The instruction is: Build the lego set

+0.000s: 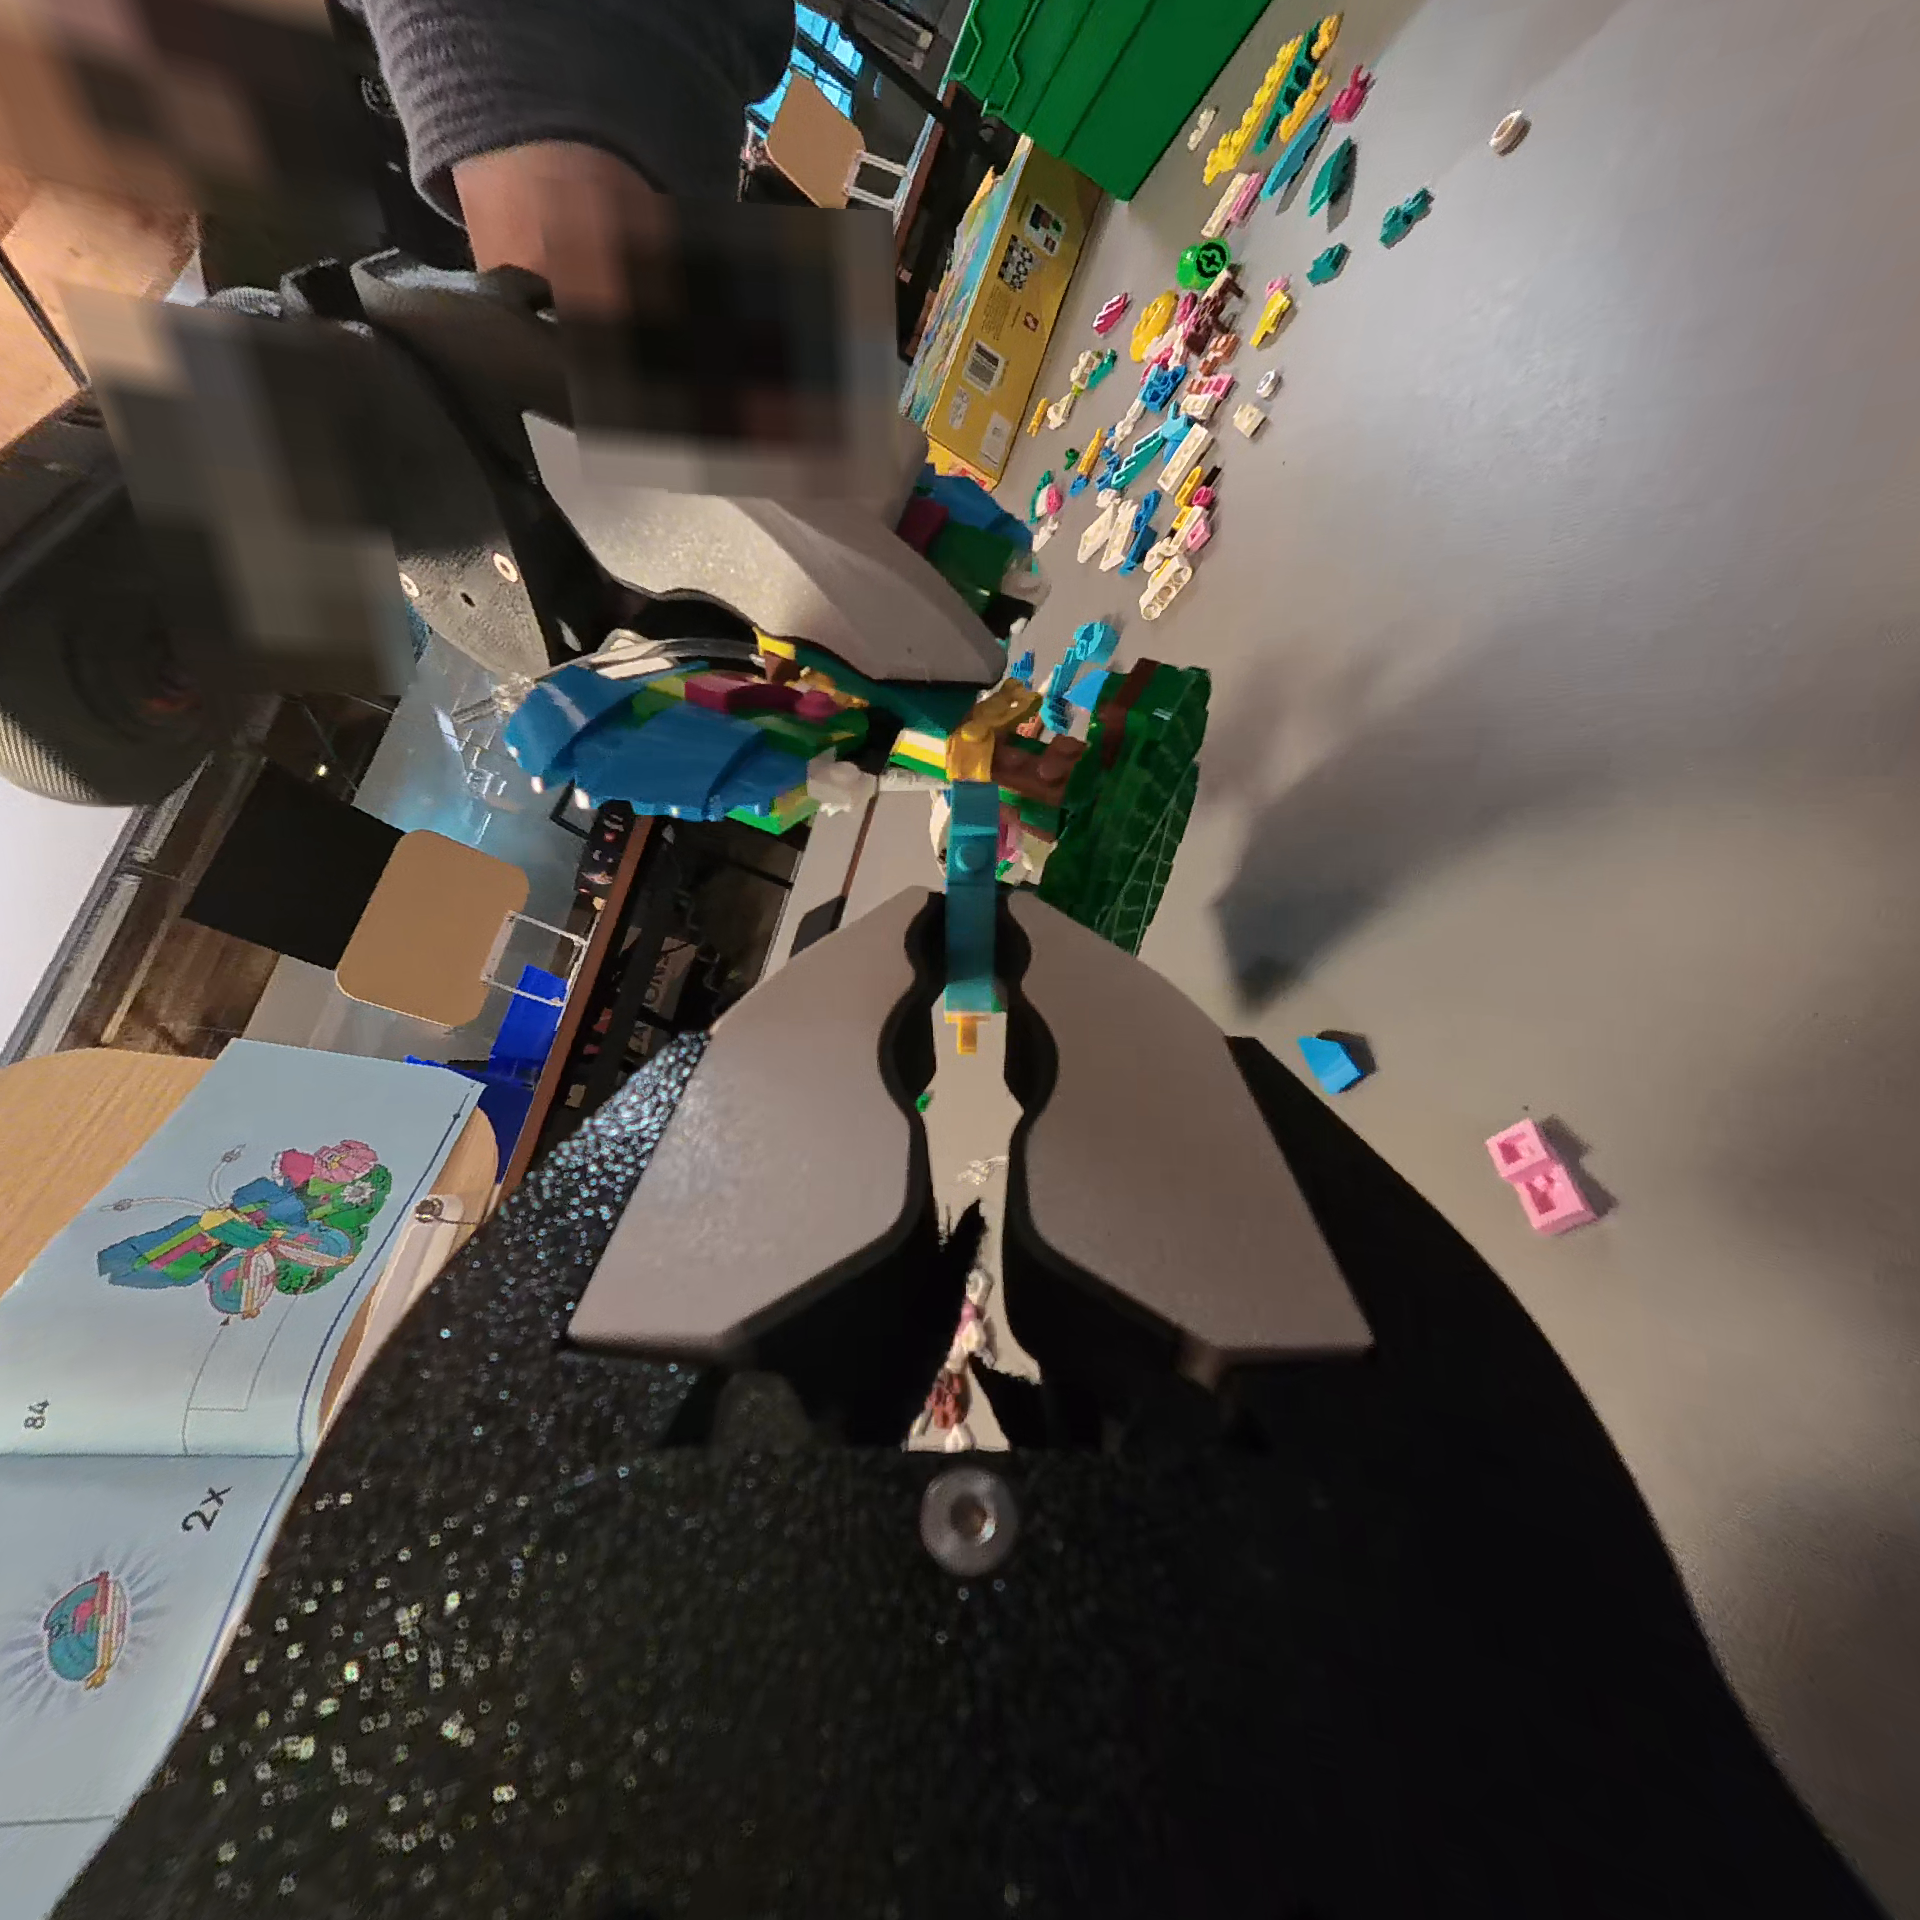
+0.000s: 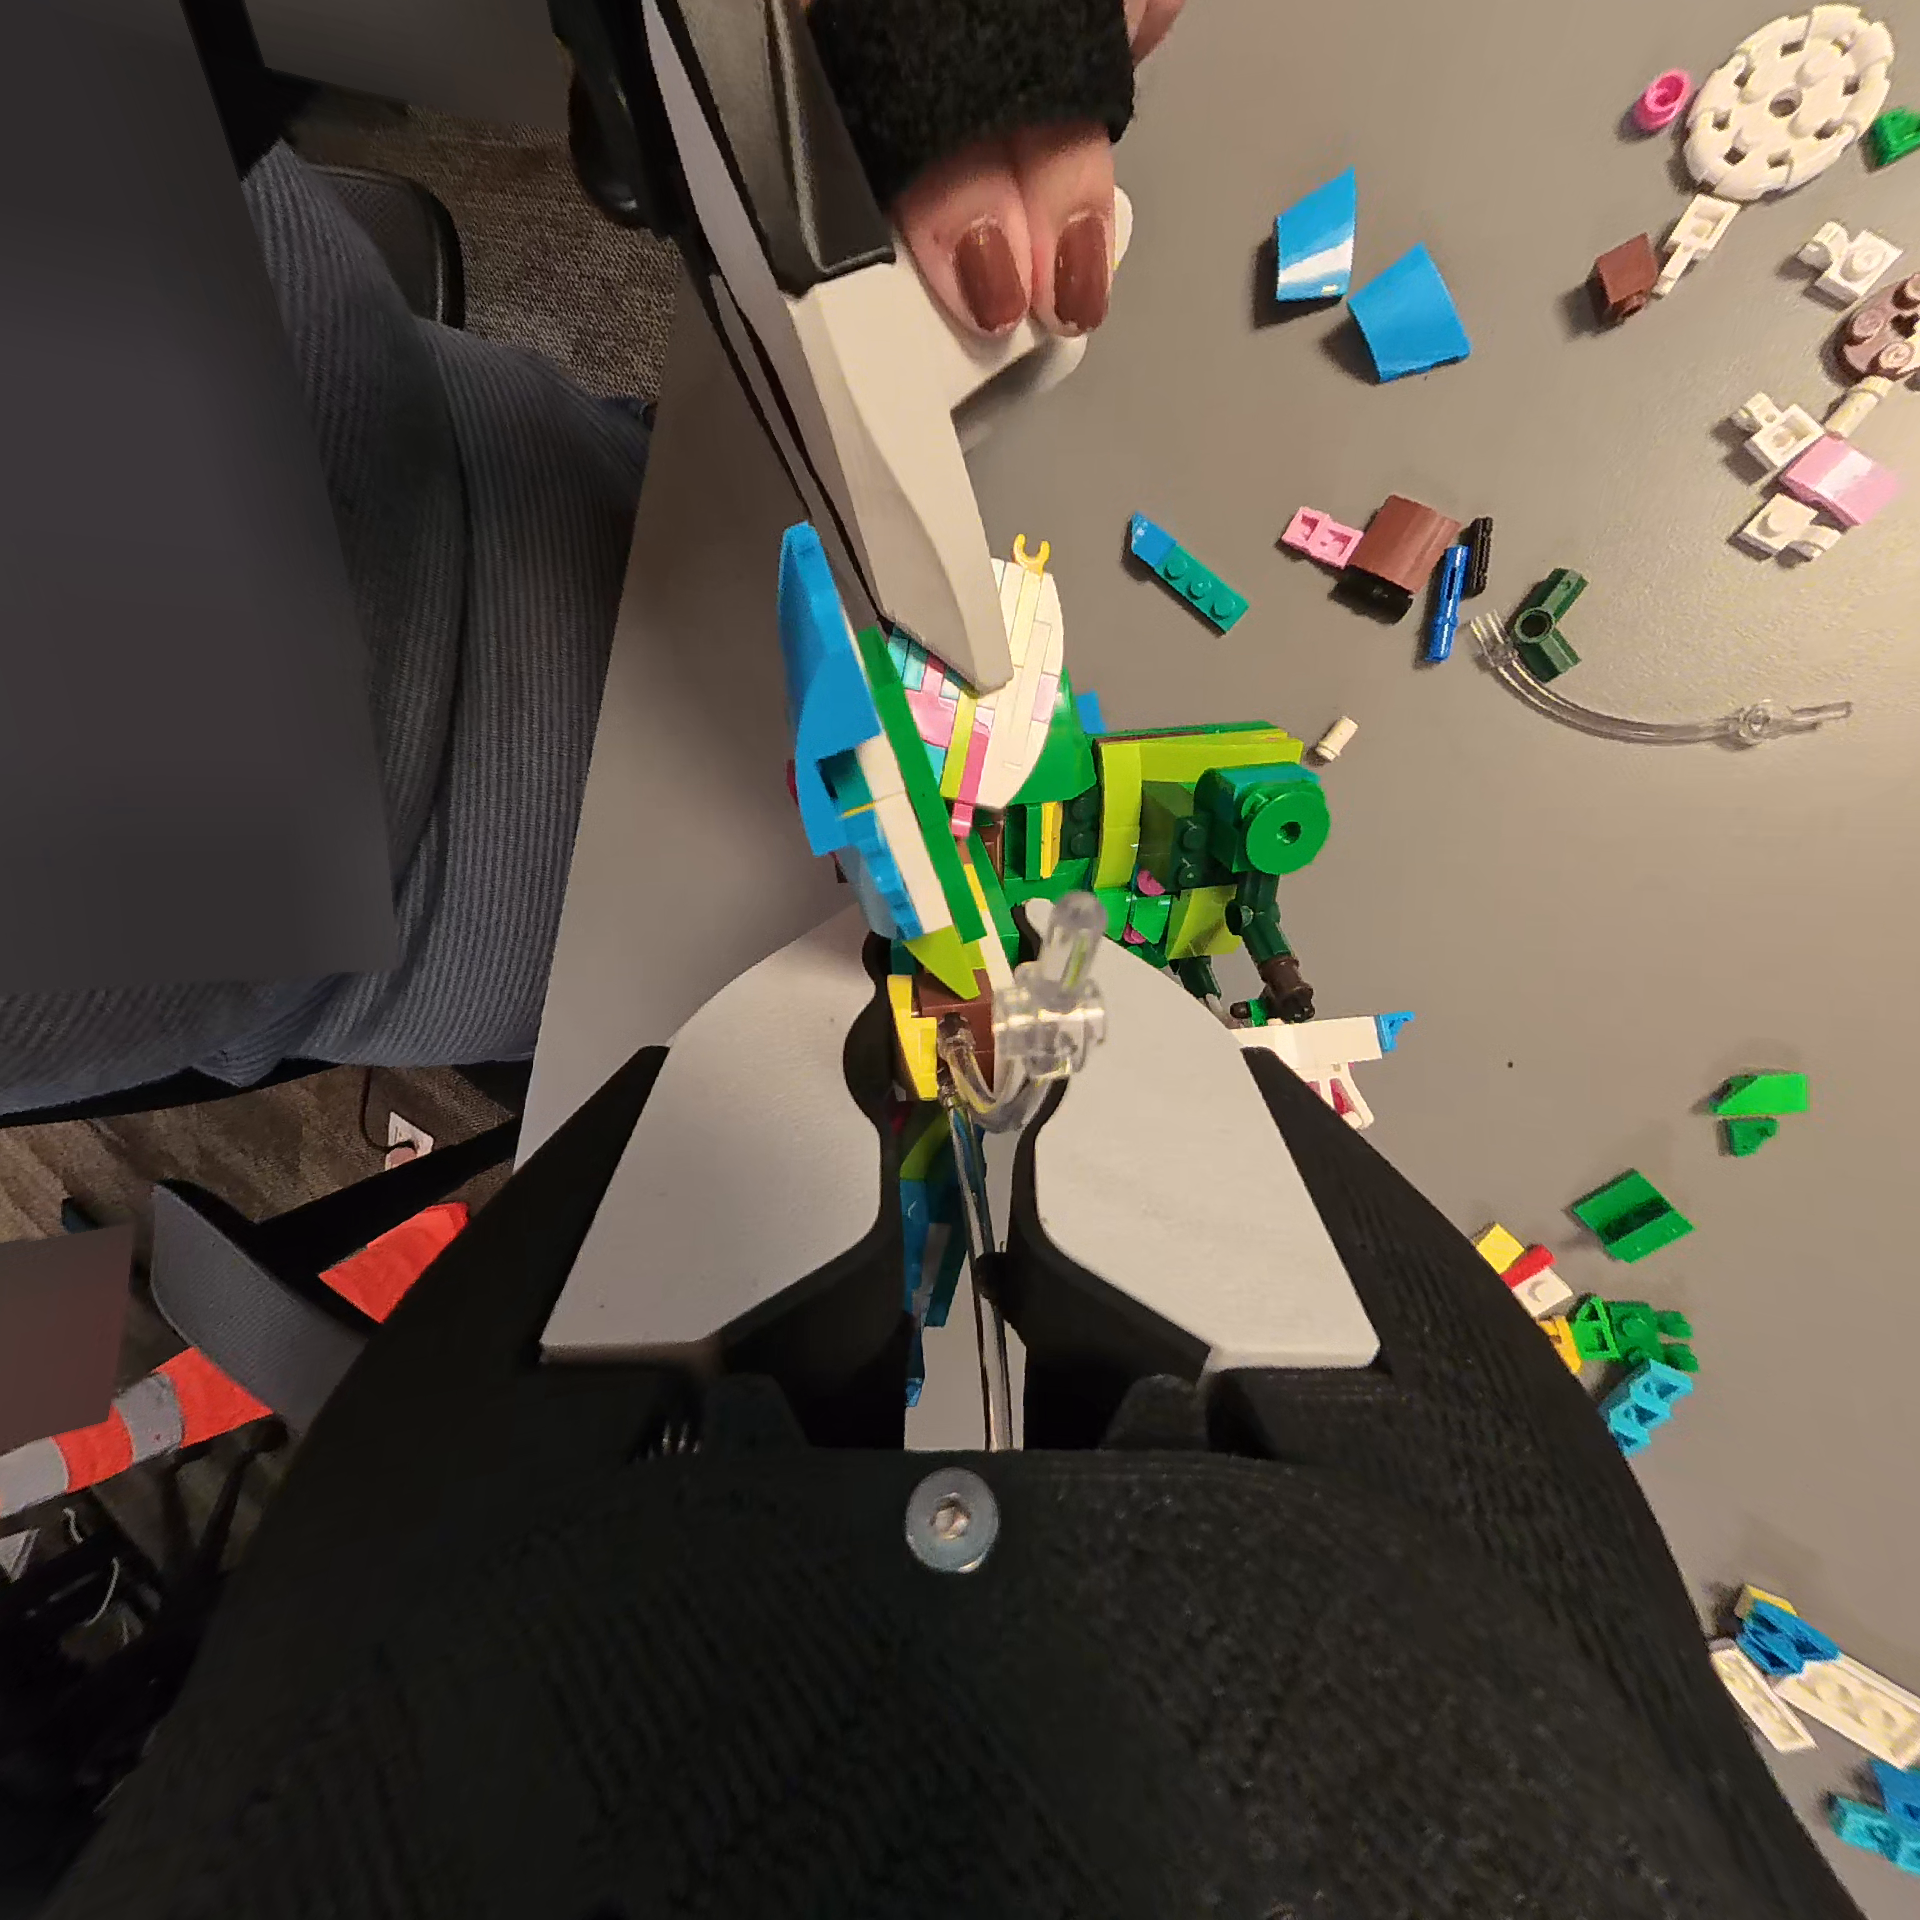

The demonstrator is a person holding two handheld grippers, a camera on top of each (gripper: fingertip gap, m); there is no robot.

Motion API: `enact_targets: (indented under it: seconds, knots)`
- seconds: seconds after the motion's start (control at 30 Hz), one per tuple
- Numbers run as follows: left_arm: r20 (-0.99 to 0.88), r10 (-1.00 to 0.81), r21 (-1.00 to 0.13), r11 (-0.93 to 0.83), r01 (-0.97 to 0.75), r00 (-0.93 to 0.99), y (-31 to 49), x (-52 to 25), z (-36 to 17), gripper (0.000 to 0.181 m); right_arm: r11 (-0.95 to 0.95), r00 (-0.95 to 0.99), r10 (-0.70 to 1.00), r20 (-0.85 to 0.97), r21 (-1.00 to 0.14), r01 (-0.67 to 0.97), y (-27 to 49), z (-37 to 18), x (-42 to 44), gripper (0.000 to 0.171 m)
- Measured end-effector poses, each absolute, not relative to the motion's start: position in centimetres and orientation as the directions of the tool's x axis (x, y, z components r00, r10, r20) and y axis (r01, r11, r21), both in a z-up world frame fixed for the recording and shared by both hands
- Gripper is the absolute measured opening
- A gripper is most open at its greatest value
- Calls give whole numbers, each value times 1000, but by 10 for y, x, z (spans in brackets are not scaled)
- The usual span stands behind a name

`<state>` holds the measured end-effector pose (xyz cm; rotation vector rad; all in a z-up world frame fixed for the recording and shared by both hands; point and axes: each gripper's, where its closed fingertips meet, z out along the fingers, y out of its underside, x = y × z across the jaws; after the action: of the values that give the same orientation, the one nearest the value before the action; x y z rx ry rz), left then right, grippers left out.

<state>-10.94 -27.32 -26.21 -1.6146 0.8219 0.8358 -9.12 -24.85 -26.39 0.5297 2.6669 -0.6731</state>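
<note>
The lego model [image 2: 1143,821] is a butterfly build with blue, pink and white wings on a green body, held tilted over the grey table's edge. My right gripper [image 2: 966,987] is shut on its brown and yellow end, beside a clear antenna piece [image 2: 1049,997]. My left gripper [image 1: 971,914] is shut on a teal strip [image 1: 971,873] that sticks out of the model [image 1: 727,727]. In the right wrist view the left gripper's fingers [image 2: 914,520] reach down onto the wing. In the left wrist view the right gripper's fingers [image 1: 790,582] lie over the blue wing.
Loose bricks [image 1: 1164,436], a yellow box [image 1: 997,312] and green bins [image 1: 1091,73] lie at the far end of the table. A pink brick [image 1: 1543,1174] and the open instruction booklet [image 1: 208,1247] are near. Blue slopes [image 2: 1371,281], a clear tube [image 2: 1642,707] and a white round plate [image 2: 1787,99] lie to the right. Both grippers' tips are close together, under 4 cm apart.
</note>
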Motion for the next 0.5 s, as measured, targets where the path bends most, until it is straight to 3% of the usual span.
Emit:
enact_targets:
  seconds: [0.5]
  knots:
    - [-862, -77, -486, -154, -860, 501, -278, -110, -262, 8, 819, -868, 265, -419, -378, 432, -250, -269, -93, 18]
